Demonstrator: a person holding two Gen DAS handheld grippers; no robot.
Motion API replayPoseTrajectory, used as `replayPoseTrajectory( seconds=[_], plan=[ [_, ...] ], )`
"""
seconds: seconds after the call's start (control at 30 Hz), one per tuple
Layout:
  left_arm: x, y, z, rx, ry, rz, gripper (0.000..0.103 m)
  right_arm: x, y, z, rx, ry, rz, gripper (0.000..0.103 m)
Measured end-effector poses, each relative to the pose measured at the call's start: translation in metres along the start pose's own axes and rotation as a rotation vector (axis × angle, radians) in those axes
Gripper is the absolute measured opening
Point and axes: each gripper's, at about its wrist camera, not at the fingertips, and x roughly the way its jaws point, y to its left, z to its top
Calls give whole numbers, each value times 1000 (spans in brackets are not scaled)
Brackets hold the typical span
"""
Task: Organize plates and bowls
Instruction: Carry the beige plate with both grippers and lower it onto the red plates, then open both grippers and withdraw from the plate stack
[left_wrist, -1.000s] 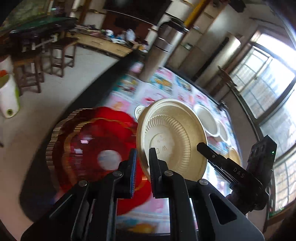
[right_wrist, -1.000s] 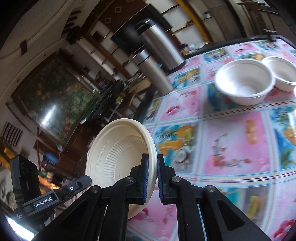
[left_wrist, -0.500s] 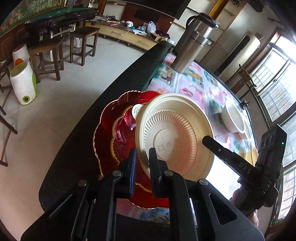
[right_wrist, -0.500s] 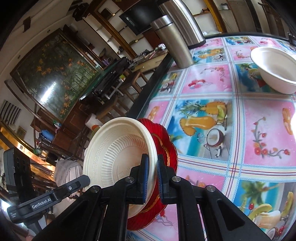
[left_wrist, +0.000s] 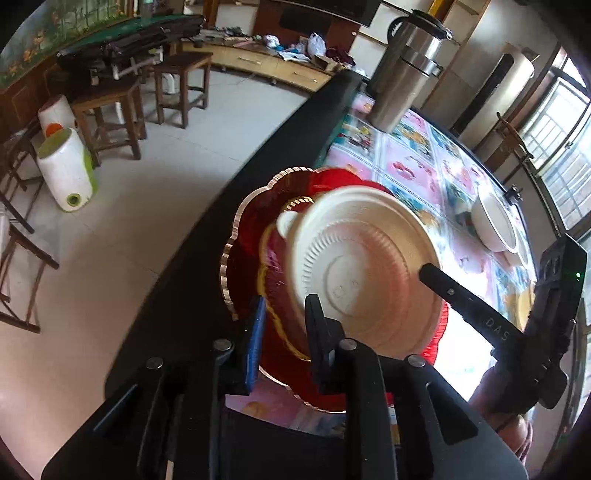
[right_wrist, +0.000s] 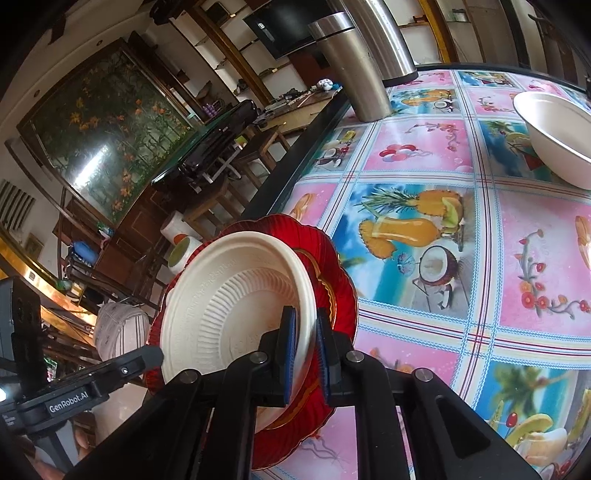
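On the surface (right_wrist: 424, 155), covered with a colourful cloth of fruit and drink pictures, the biggest thing near the grippers is a red plate (right_wrist: 343, 291) with a gold scalloped rim, lying close to the dark edge of the surface. Above it, tilted on its side, is a cream disposable plate (right_wrist: 229, 306); in the left wrist view its ribbed underside (left_wrist: 354, 273) faces the camera, slightly blurred, and it hides much of the red plate. The right gripper (right_wrist: 303, 354) has its blue-padded fingers closed down on the cream plate's rim, one finger on each face, with only a thin gap. The left gripper (left_wrist: 284, 332) has its fingers apart, wider than the rim; the cream plate's edge and a smaller red dish with a gold rim (left_wrist: 273, 273) sit between them, and I cannot tell if either finger touches. Farther along the surface stands a tall steel flask (right_wrist: 351, 62), well apart, and a white bowl (right_wrist: 554, 136) sits at the right side. Beyond the edge, on the tiled floor (left_wrist: 122, 206), are wooden stools (left_wrist: 110, 110) and a white and green container (left_wrist: 66, 170).
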Motion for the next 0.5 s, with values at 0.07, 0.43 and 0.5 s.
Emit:
replayPoseTrajectory(
  seconds=[0.07, 0.43, 0.5],
  plan=[
    [-5, 4, 1, -7, -18, 16, 19, -1, -1, 1, 1, 0, 12, 16],
    [-31, -34, 4, 61, -97, -31, 26, -59, -35, 9, 39, -160, 15, 37],
    [-32, -62, 0, 117, -102, -58, 48, -73, -53, 9, 69, -186, -6, 38]
  ],
)
